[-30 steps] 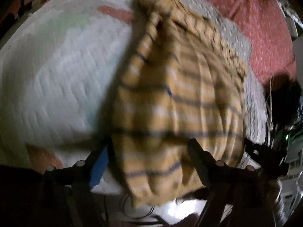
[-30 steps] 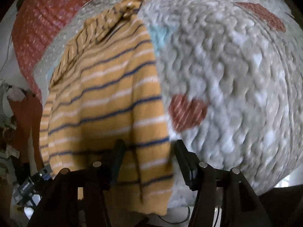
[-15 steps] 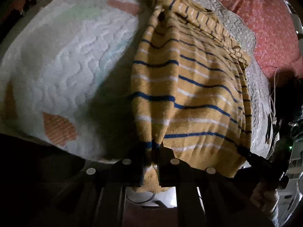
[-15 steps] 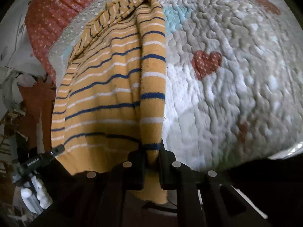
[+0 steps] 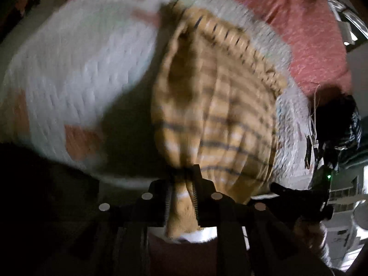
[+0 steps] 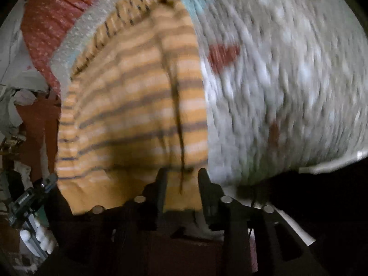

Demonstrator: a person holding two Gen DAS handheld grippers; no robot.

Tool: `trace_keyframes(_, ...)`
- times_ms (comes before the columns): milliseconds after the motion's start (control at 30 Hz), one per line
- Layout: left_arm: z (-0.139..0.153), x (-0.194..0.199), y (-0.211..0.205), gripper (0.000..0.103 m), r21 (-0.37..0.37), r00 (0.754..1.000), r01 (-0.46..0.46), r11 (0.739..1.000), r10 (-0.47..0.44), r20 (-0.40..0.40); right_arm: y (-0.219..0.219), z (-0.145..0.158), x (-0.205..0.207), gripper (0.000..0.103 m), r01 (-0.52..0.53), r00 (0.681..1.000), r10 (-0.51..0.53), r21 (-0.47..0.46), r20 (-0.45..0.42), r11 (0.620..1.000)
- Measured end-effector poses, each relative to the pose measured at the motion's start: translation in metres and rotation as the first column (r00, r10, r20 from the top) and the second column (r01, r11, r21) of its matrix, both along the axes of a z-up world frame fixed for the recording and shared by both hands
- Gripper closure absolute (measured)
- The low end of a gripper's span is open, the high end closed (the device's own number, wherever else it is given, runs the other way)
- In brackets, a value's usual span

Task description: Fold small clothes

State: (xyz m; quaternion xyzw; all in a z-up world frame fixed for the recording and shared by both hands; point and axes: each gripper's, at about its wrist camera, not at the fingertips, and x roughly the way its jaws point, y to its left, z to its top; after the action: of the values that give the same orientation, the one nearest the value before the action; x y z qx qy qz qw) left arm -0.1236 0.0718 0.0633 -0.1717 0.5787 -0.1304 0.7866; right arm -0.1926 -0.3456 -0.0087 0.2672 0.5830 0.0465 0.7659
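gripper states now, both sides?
Left gripper: closed on the near hem of the striped sweater.
Right gripper: closed on the same sweater's near hem.

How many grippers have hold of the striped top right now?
2. The left gripper pinches the near edge of the striped top on one side; the right gripper pinches it on the other, over the quilt.

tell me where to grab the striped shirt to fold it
Grip the near hem of the striped shirt at its two corners, coming in from the near edge of the quilt. The shirt lies lengthwise away from you with its hem hanging over that edge, so the corners are free to pinch. The left tongs and right tongs each have a corner between their fingers.
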Motion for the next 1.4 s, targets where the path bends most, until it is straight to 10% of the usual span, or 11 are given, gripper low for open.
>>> trace_keyframes(133, 0.037, 0.04, 0.006, 0.076, 0.055, 0.994, -0.014, 0.998, 0.008, 0.106, -0.009, 0.032, 0.04, 0.067, -0.016, 0.996, 0.025, -0.108, 0.087, 0.994)
trace_keyframes(267, 0.052, 0.111, -0.004, 0.042, 0.076, 0.982, -0.048, 0.996, 0.033, 0.188, -0.012, 0.049, 0.081, 0.067, 0.003, 0.989, 0.017, -0.137, 0.144, 0.991)
trace_keyframes(567, -0.001, 0.265, -0.056, 0.042, 0.214, 0.995, -0.028, 0.976, 0.007, 0.097, -0.006, 0.05, 0.136, 0.067, 0.047, 0.967, -0.007, -0.153, 0.254, 0.987)
trace_keyframes(633, -0.014, 0.279, -0.06, 0.064, 0.221, 0.999, 0.006, 0.975, -0.014, 0.035, -0.008, 0.042, 0.139, 0.067, 0.047, 0.976, -0.009, -0.17, 0.218, 0.984)
trace_keyframes(667, -0.02, 0.283, -0.062, 0.095, 0.231, 1.0, 0.03, 0.972, -0.03, 0.0, -0.011, 0.041, 0.139, 0.067, 0.04, 0.976, -0.002, -0.171, 0.217, 0.984)
trace_keyframes(800, -0.014, 0.287, -0.049, 0.096, 0.252, 0.999, 0.015, 0.968, -0.023, 0.029, -0.016, 0.047, 0.139, 0.067, 0.052, 0.964, 0.011, -0.23, 0.266, 0.972)
trace_keyframes(1133, -0.03, 0.29, -0.027, 0.089, 0.321, 0.999, -0.035, 0.946, 0.036, 0.005, -0.035, 0.033, 0.14, 0.067, 0.086, 0.977, -0.054, -0.147, 0.208, 0.985)
trace_keyframes(1400, 0.02, 0.245, -0.038, 0.066, 0.353, 0.985, -0.077, 0.932, 0.017, 0.17, -0.043, 0.024, 0.137, 0.067, 0.142, 0.976, -0.114, -0.147, 0.184, 0.979)
